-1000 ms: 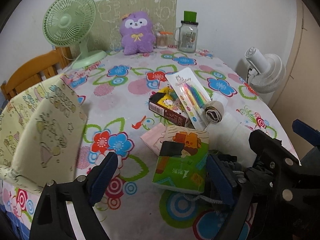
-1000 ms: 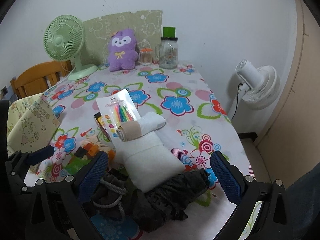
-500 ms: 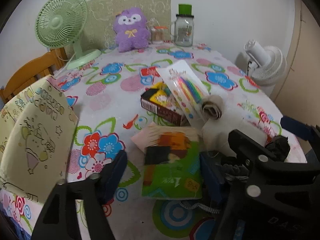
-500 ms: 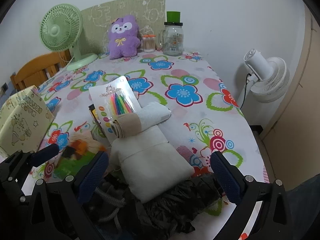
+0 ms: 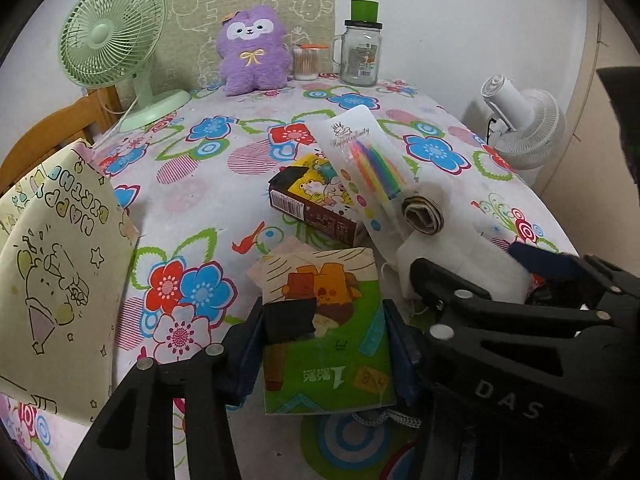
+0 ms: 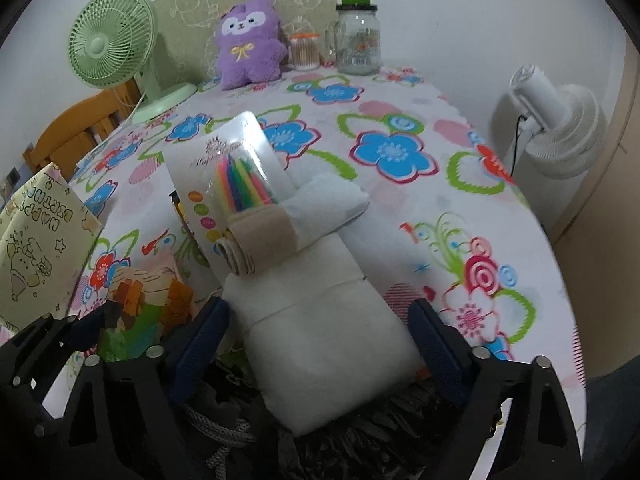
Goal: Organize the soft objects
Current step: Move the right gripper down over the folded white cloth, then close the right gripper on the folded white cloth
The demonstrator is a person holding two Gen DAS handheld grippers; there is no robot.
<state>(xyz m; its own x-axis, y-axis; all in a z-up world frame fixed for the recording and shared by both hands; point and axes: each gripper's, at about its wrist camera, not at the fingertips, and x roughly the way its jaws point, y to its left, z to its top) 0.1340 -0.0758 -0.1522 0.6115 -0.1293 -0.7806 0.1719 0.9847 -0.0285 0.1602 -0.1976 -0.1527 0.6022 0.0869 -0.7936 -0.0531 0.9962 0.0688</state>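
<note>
My left gripper [image 5: 324, 354] is closing on the green packet [image 5: 326, 340], pads at its sides. My right gripper [image 6: 320, 344], jaws narrowing, straddles the white pad [image 6: 320, 320] just beside it, untouched. I'd squeeze both gently and lift level.

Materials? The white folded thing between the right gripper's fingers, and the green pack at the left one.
White bundle: looks like soft matte fabric or wadding, with stitched seam lines and a fuzzy edge. Green pack: glossy printed plastic film, probably tissues; it shows sheen and a cartoon print.
</note>
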